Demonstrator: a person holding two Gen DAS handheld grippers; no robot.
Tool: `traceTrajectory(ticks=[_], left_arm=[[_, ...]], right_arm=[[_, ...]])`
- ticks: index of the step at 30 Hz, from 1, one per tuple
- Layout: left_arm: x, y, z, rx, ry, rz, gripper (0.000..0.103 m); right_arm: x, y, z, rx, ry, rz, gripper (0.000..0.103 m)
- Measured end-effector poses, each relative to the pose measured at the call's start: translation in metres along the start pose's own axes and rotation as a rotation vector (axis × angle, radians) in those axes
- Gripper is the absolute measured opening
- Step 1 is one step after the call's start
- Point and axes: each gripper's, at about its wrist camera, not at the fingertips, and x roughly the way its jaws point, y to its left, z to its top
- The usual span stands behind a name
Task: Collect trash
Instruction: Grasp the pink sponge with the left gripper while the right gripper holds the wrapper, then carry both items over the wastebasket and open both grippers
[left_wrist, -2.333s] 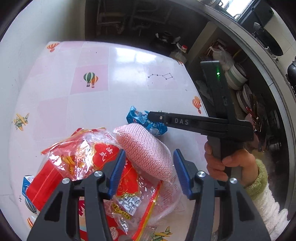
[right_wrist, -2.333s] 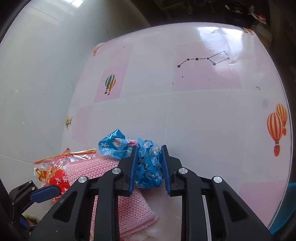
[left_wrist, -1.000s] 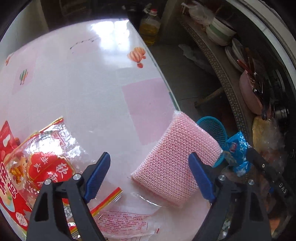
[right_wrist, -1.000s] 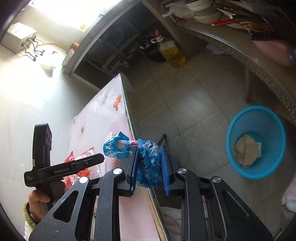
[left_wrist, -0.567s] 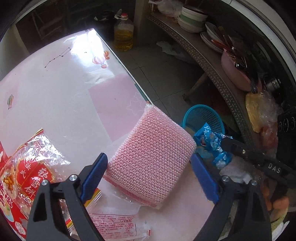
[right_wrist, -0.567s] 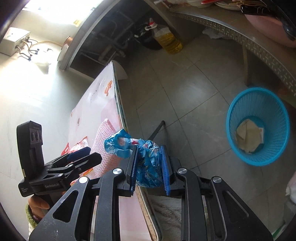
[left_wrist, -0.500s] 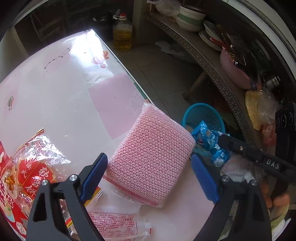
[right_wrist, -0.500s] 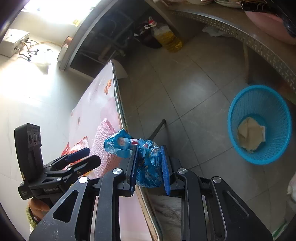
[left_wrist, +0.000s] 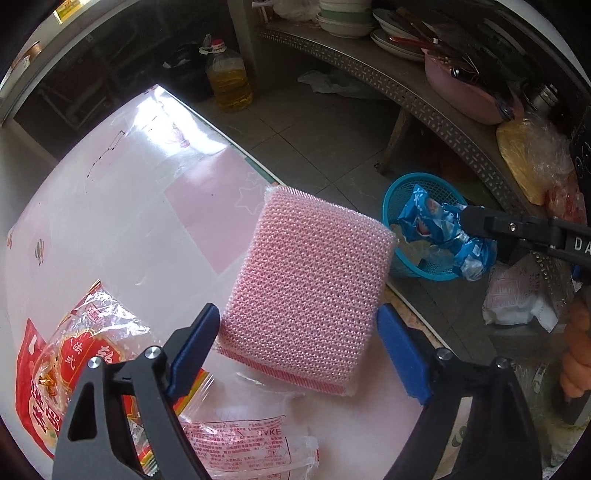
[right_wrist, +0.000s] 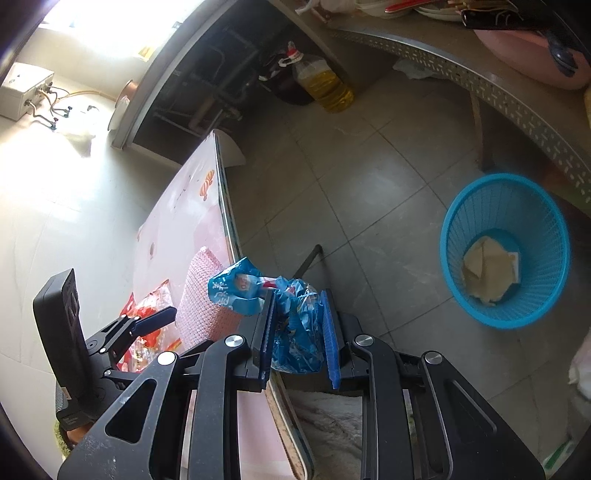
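Two grippers work: the right gripper (right_wrist: 297, 328) holds a blue wrapper (right_wrist: 291, 325) clamped between its fingers, short of the blue basket (right_wrist: 504, 251). The left gripper's (left_wrist: 295, 354) fingers, just closing slightly, straddle the pink sponge (left_wrist: 306, 288) on the surface (left_wrist: 122, 206) without touching it. Next: carry the wrapper over the basket and release.

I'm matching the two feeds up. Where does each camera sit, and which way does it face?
Left wrist: on the left tool, facing steeply down at the pink sponge on the table; its open fingers show.
Right wrist: on the right tool, facing down past the table edge to the floor; it grips the blue wrapper.
Shared: sponge, wrapper, blue basket, oil bottle, each other's tool.
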Motion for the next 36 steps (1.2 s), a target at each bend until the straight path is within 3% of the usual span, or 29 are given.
traceTrajectory(ticks=[18, 36], left_arm=[[0.002, -0.007, 0.001, -0.002, -0.043, 0.034, 0.079], [-0.037, -0.01, 0.003, -0.06, -0.124, -0.025, 0.078]], right_arm=[[-0.041, -0.037, -0.018, 0.08, -0.035, -0.033, 0.022], [-0.059, -0.053, -0.02, 0.122, -0.07, -0.041, 0.022]])
